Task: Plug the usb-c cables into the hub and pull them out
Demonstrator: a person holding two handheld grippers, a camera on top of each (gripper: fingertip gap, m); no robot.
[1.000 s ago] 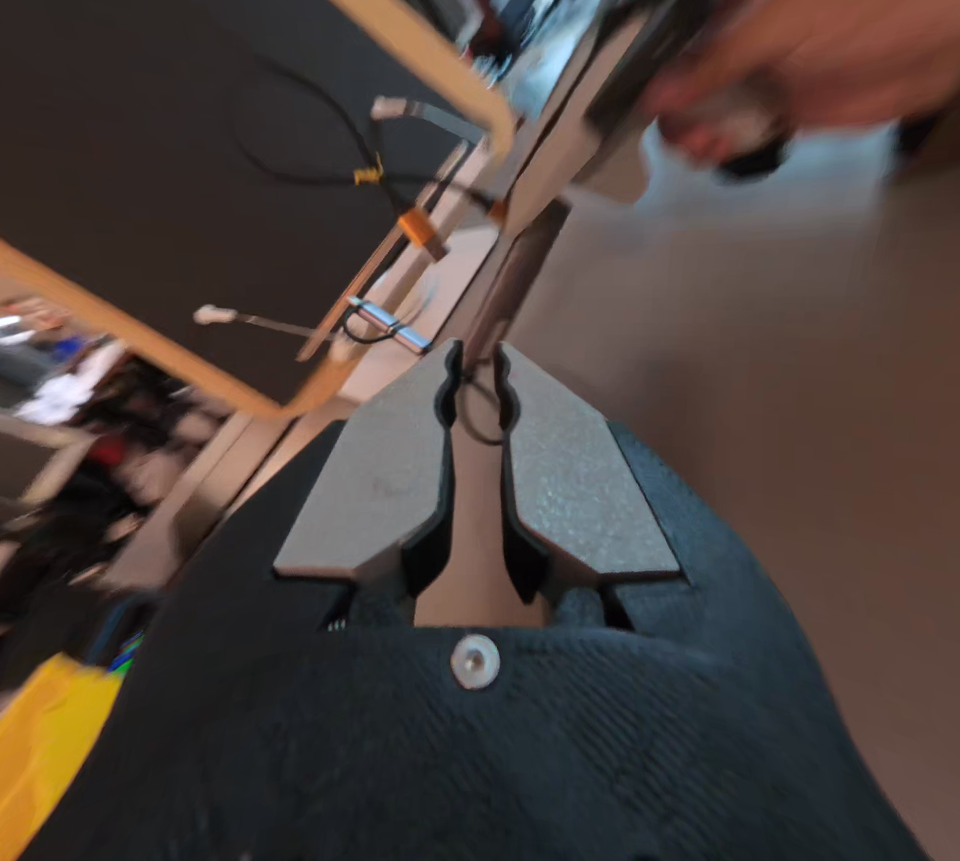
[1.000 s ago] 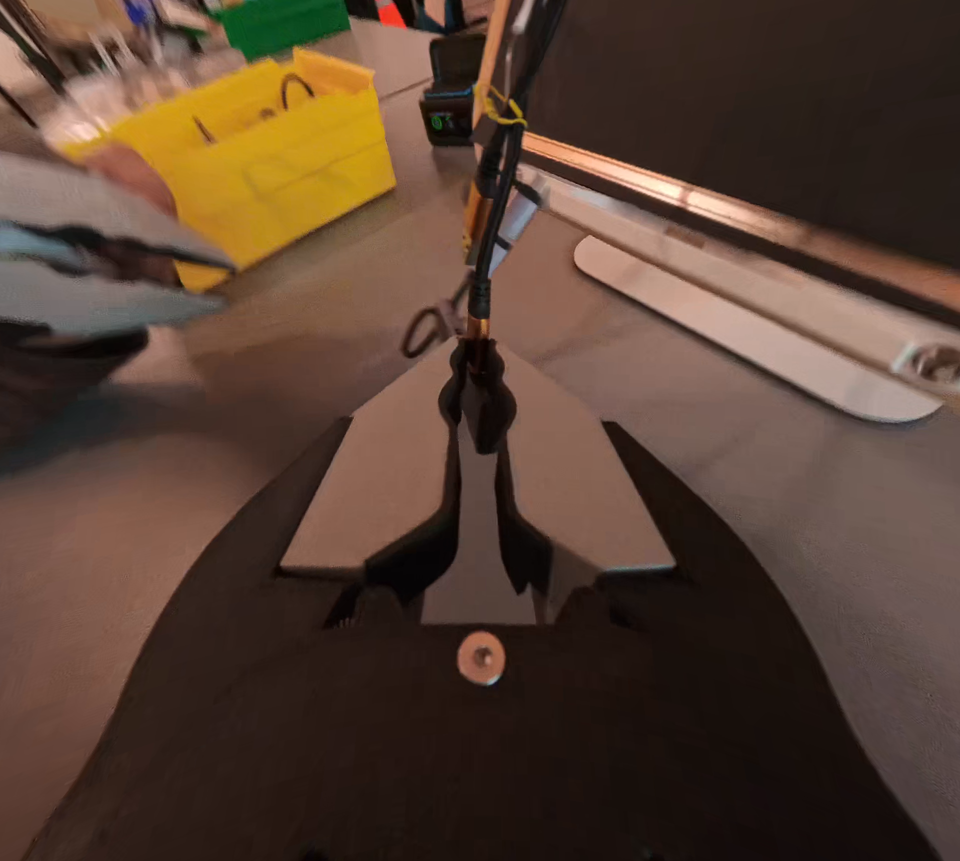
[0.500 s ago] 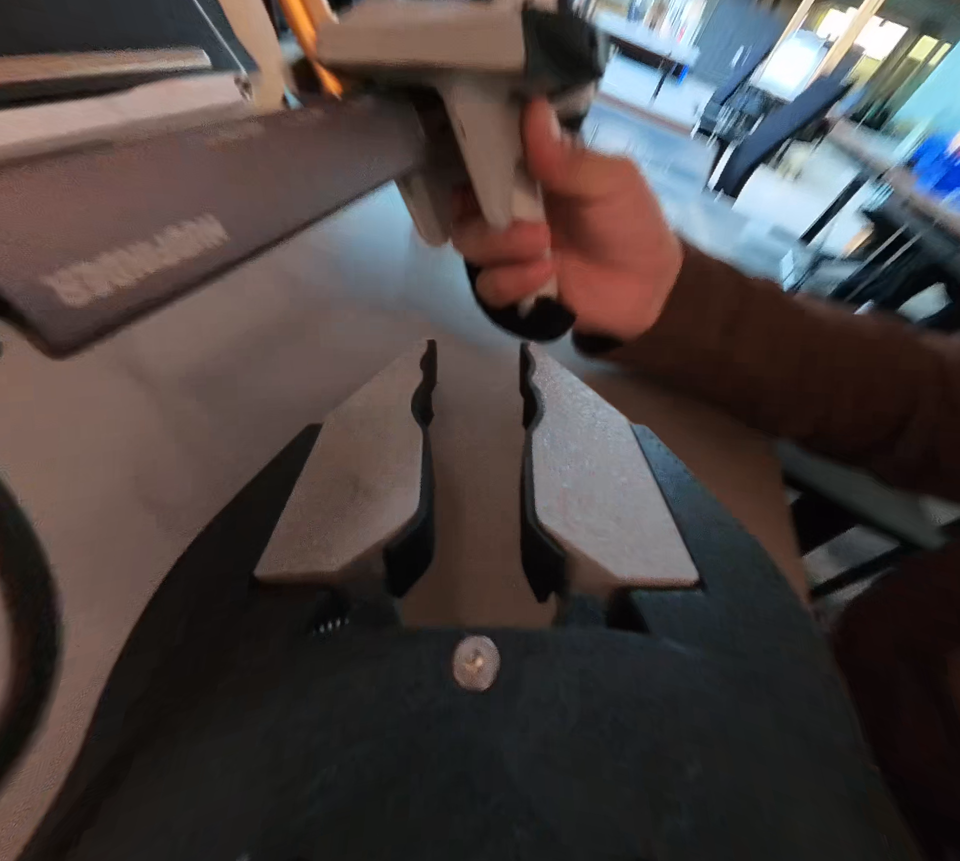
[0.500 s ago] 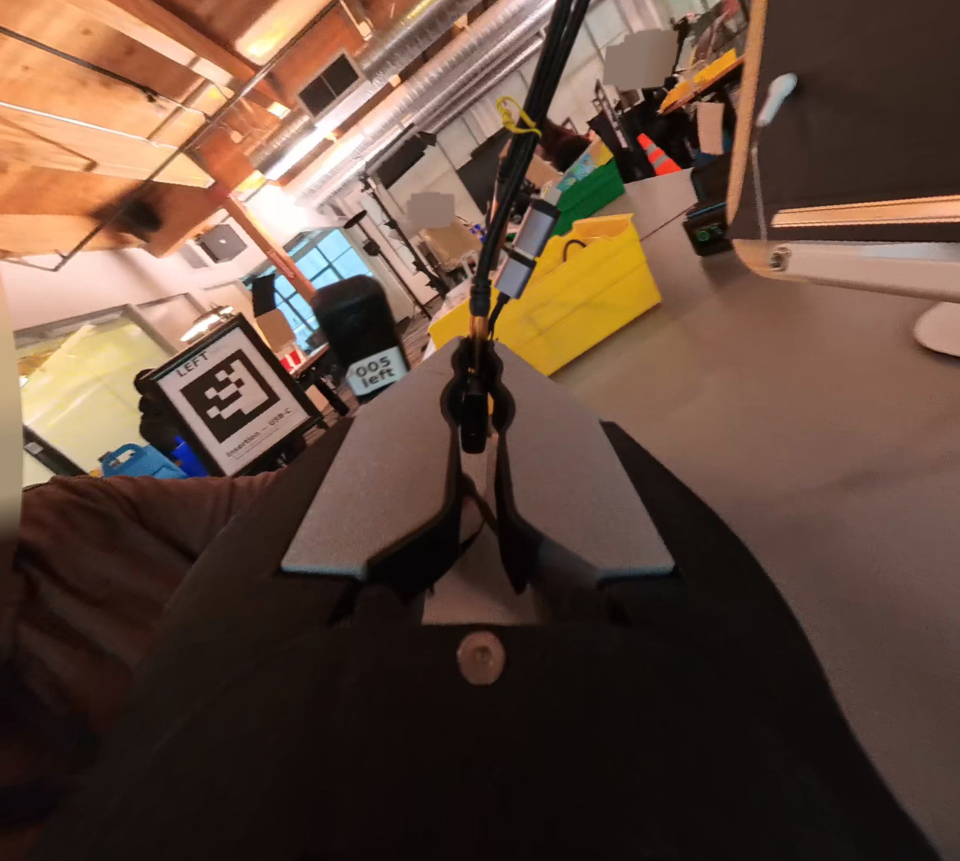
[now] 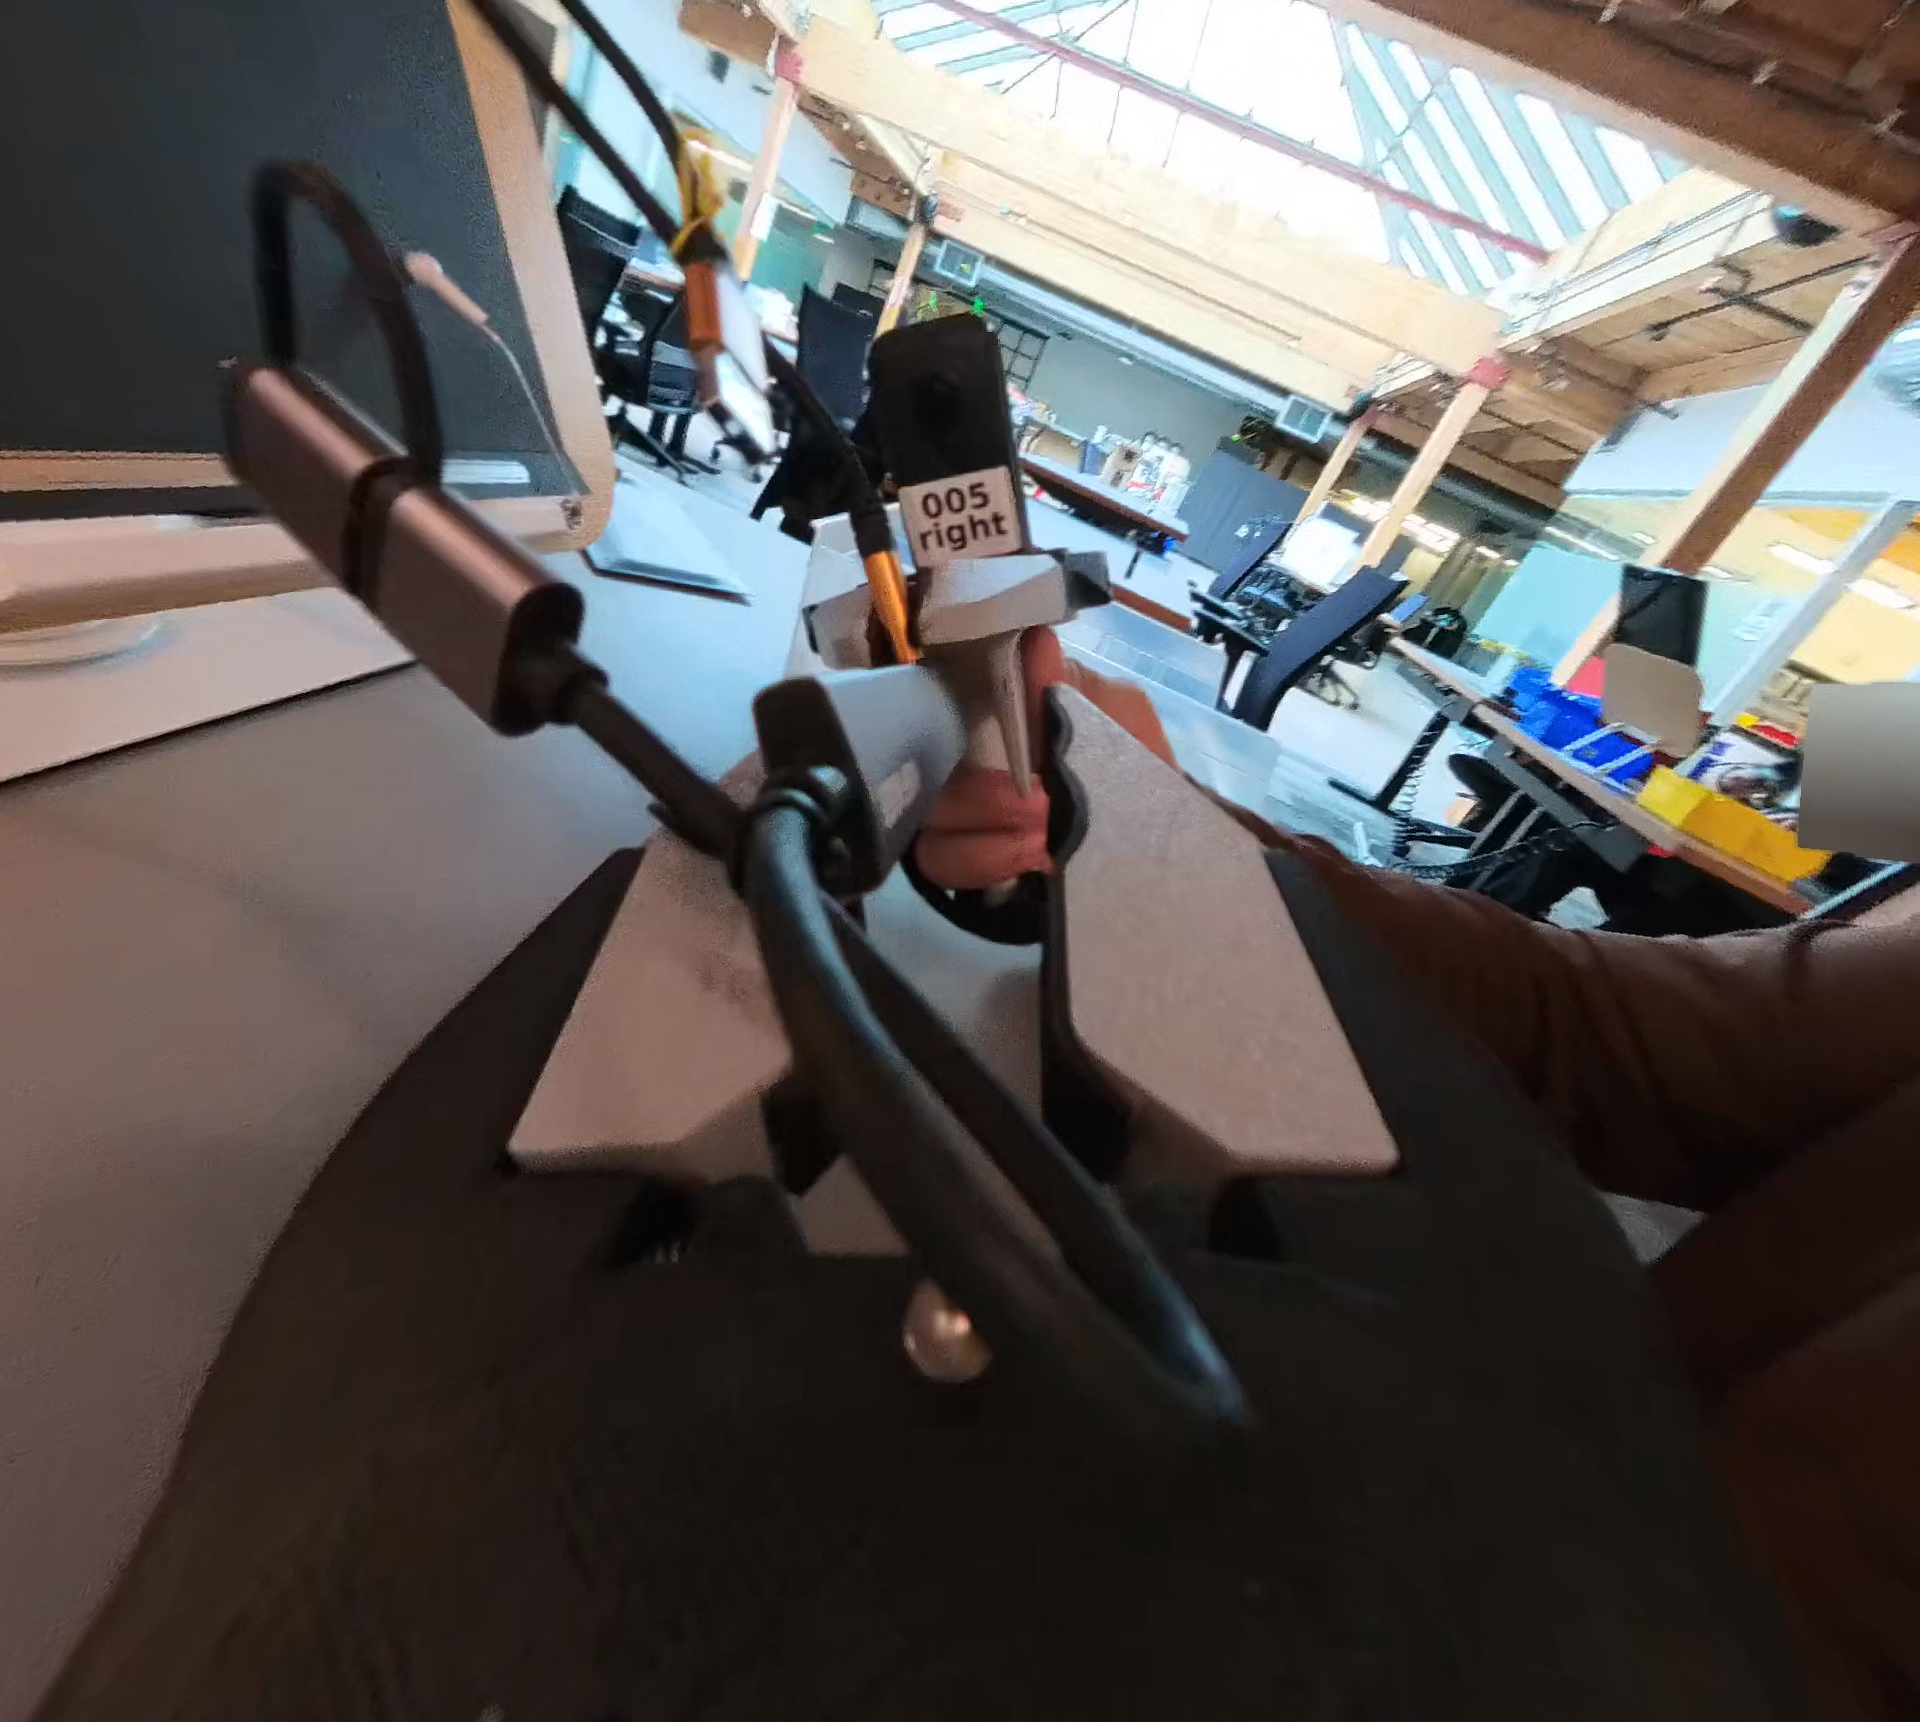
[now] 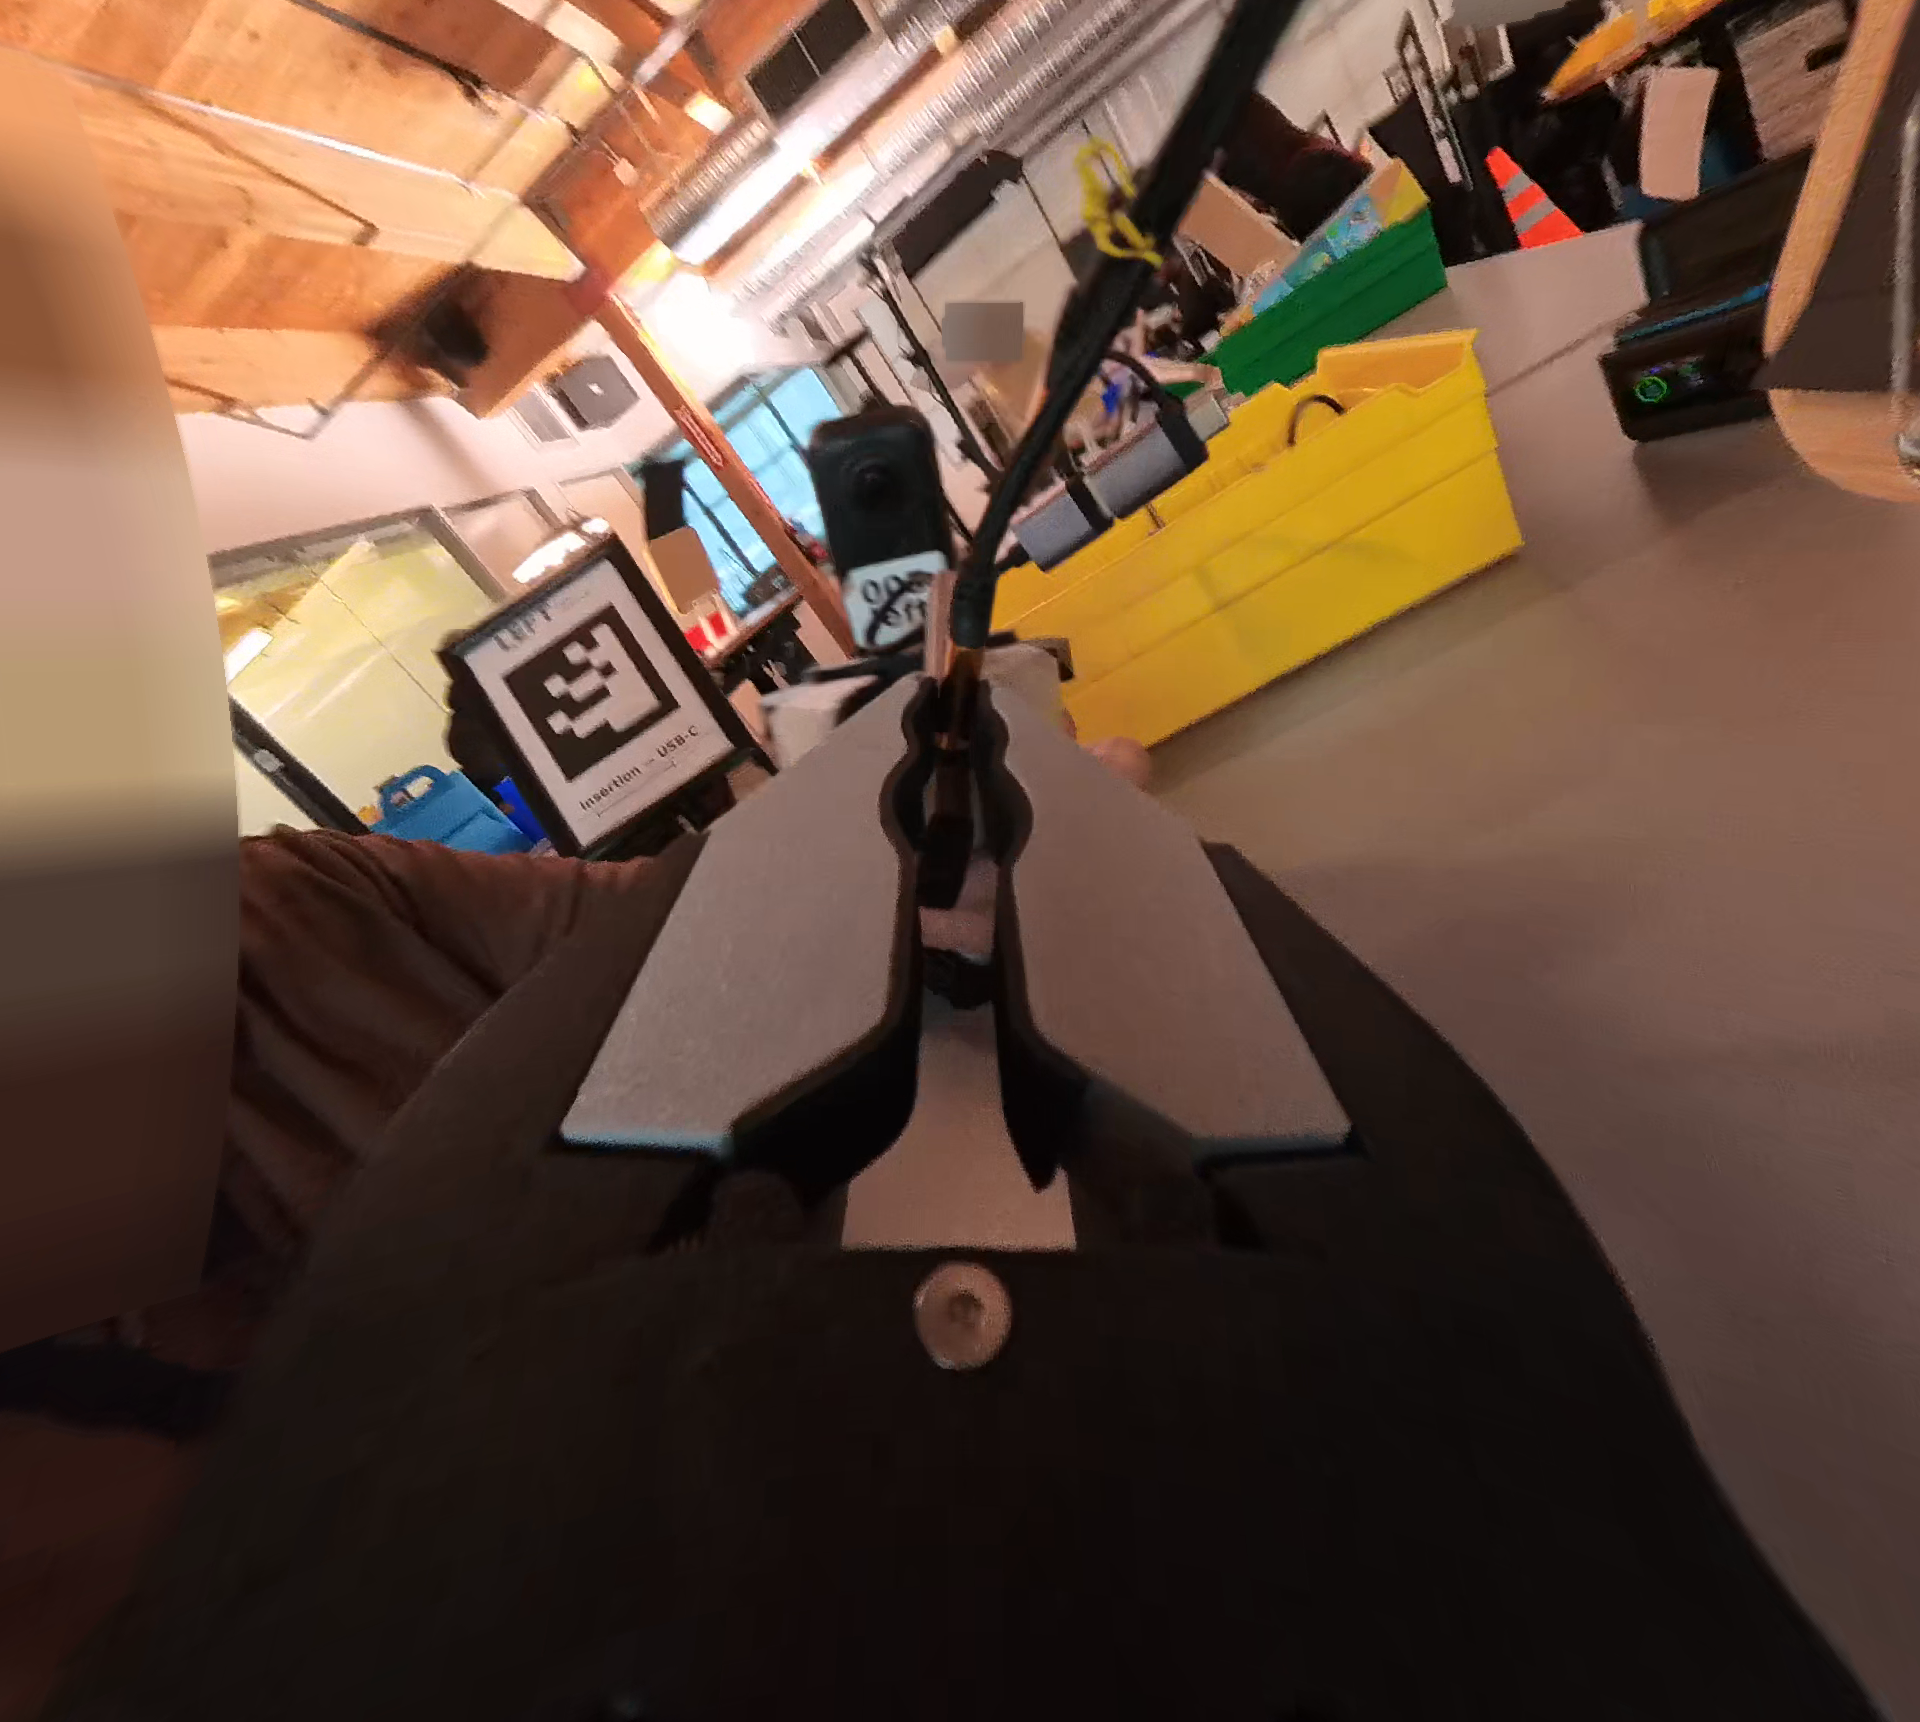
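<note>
Working above the wide grey desk surface (image 6: 1558,841), well in from its far edge, with room to swing both tools. Backed by a tall black panel with a pale wooden rim (image 5: 208,114) standing at the surface's edge. Parked along the far side: a yellow plastic bin (image 6: 1299,550), well out of the way.

Facing each other now, tool to tool, lined up for a mating. Right gripper (image 6: 951,737) pinched tight on the plug, steadied by a bare hand (image 5: 987,825) on its handle. Left gripper (image 5: 914,799) raised to meet it, jaws partly apart around the hub's end; hard to say whether squeezing or merely cradling, cannot tell.

Held aloft, off the surface: the slim grey metal usb-c hub (image 5: 894,763), port end aimed at the other tool, presumably to take the plug straight on. Trailing from it, a second grey metal block (image 5: 395,529) on a short black lead.

Running up and away, a long black cable (image 6: 1174,197), bundled with a yellow twist tie (image 6: 1112,218), probably to keep slack from snagging.

Gripped right behind its tip: the small black plug with a copper-orange collar (image 6: 951,685), not yet seated, close to the hub.
</note>
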